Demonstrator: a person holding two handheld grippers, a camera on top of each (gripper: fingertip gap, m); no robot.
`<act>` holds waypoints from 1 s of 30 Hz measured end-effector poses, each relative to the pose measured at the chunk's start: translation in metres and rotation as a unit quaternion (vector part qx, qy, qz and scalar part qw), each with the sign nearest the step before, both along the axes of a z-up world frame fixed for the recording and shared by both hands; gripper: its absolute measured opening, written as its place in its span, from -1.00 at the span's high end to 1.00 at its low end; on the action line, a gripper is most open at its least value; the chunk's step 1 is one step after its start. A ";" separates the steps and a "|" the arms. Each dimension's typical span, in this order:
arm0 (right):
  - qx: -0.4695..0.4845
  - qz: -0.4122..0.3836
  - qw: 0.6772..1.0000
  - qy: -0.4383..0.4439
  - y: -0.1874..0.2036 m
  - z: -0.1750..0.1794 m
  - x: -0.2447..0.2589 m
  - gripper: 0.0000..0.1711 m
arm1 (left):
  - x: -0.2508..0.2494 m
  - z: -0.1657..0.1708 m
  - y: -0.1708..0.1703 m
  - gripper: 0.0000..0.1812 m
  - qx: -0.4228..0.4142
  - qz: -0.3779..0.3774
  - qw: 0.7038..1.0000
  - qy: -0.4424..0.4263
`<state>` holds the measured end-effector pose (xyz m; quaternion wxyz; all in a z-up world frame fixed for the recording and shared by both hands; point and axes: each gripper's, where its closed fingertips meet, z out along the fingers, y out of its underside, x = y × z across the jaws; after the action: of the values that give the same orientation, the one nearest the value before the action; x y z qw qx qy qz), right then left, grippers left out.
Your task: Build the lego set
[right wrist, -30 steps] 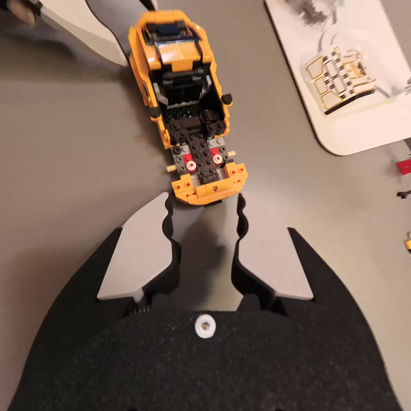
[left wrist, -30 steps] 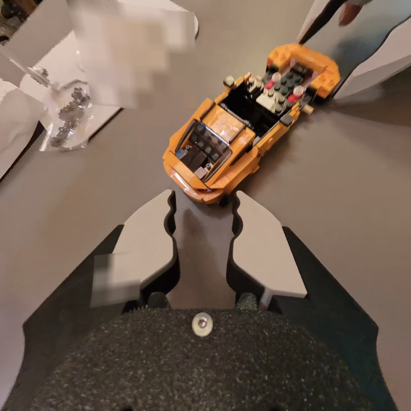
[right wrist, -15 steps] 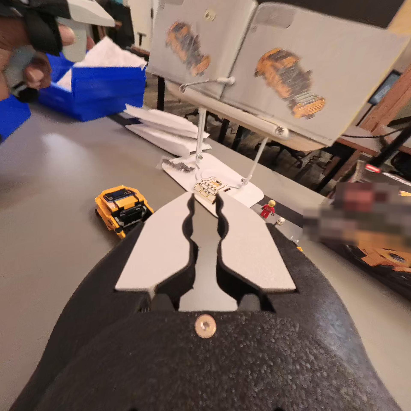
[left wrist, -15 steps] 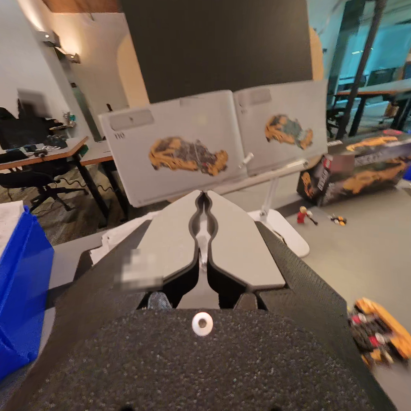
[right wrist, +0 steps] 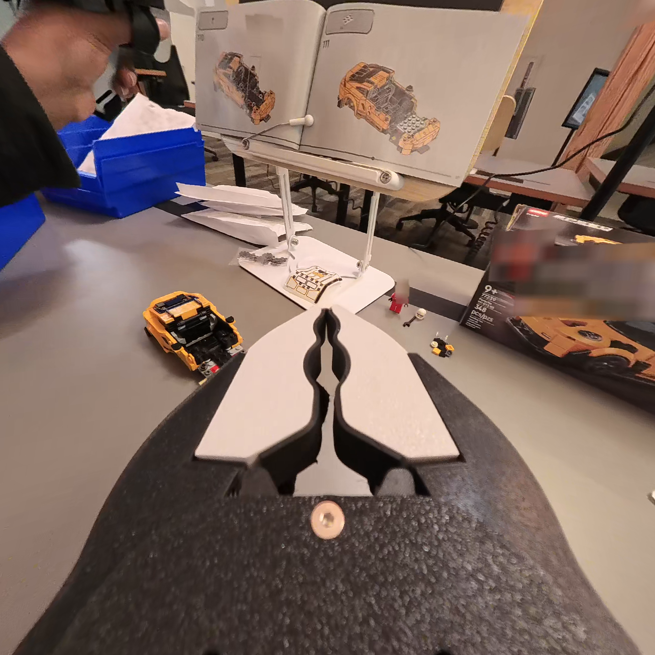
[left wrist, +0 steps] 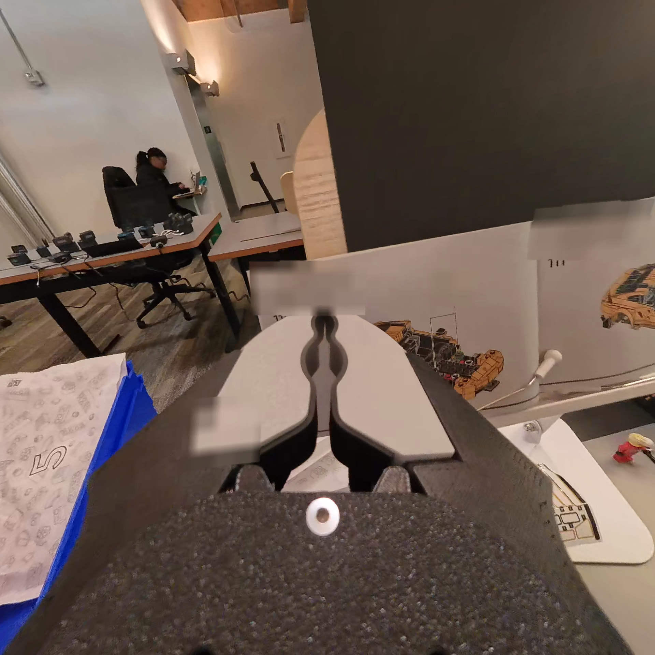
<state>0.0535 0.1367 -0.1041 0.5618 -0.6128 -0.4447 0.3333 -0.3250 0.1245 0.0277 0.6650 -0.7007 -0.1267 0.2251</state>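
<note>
The part-built orange lego car (right wrist: 193, 329) sits on the grey table (right wrist: 88, 407), left of my right gripper (right wrist: 326, 313). That gripper is shut and empty, raised above the table and level. My left gripper (left wrist: 324, 320) is shut and empty too, lifted and pointing at the open instruction booklet (left wrist: 460, 319) on its white stand; the booklet also shows in the right wrist view (right wrist: 354, 81). The car is out of the left wrist view. A sticker sheet (right wrist: 312, 281) lies on the stand's base. A small black and orange sub-assembly (right wrist: 441, 347) lies right of the right gripper.
Blue bins (right wrist: 134, 163) with paper bags stand at the back left. The set's box (right wrist: 574, 301) lies at the right. A red minifigure (right wrist: 398, 301) and a small helmet piece (right wrist: 420, 313) stand by the stand's base. A bag of small grey parts (right wrist: 264, 258) lies there. The person's hand (right wrist: 67, 60) is upper left. The grippers' ends are close to 40 cm from one another. The part-built orange lego car (right wrist: 193, 329) lies around 20 cm away from my right fingertips.
Both grippers have lifted off the car, tilted up to level and closed from open. The left one has swung left, so the car has left its view.
</note>
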 end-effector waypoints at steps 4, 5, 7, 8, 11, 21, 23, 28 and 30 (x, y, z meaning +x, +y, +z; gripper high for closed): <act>0.008 0.011 1.000 -0.023 -0.003 -0.008 -0.003 1.00 | -0.006 -0.004 0.006 1.00 -0.017 0.008 1.000 0.001; 0.016 0.014 0.999 -0.030 -0.004 -0.010 -0.004 1.00 | -0.008 -0.006 0.007 1.00 -0.019 0.010 1.000 -0.001; 0.033 0.015 0.999 -0.039 -0.007 -0.011 -0.005 1.00 | -0.008 -0.008 0.008 1.00 -0.020 0.008 1.000 -0.003; 0.043 0.015 0.998 -0.043 -0.008 -0.011 -0.006 1.00 | -0.009 -0.008 0.009 1.00 -0.021 0.008 1.000 -0.001; 0.069 0.018 0.996 -0.053 -0.011 -0.012 -0.008 1.00 | -0.010 -0.009 0.011 1.00 -0.025 0.009 1.000 0.000; 0.061 0.033 0.996 -0.053 -0.015 -0.015 -0.010 1.00 | -0.013 -0.012 0.017 1.00 -0.036 0.011 0.999 0.009; 0.060 0.034 0.996 -0.055 -0.015 -0.016 -0.011 1.00 | -0.013 -0.012 0.017 1.00 -0.037 0.011 0.999 0.009; 0.060 0.040 0.996 -0.058 -0.017 -0.019 -0.012 1.00 | -0.012 -0.012 0.017 1.00 -0.041 0.013 0.999 0.015; 0.062 0.041 0.996 -0.057 -0.017 -0.018 -0.012 1.00 | -0.007 -0.013 0.017 1.00 -0.040 0.008 0.999 0.016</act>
<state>0.0415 0.1196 -0.1223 0.5582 -0.5764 -0.5202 0.2926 -0.3315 0.1418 0.0148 0.6368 -0.7217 -0.1131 0.2466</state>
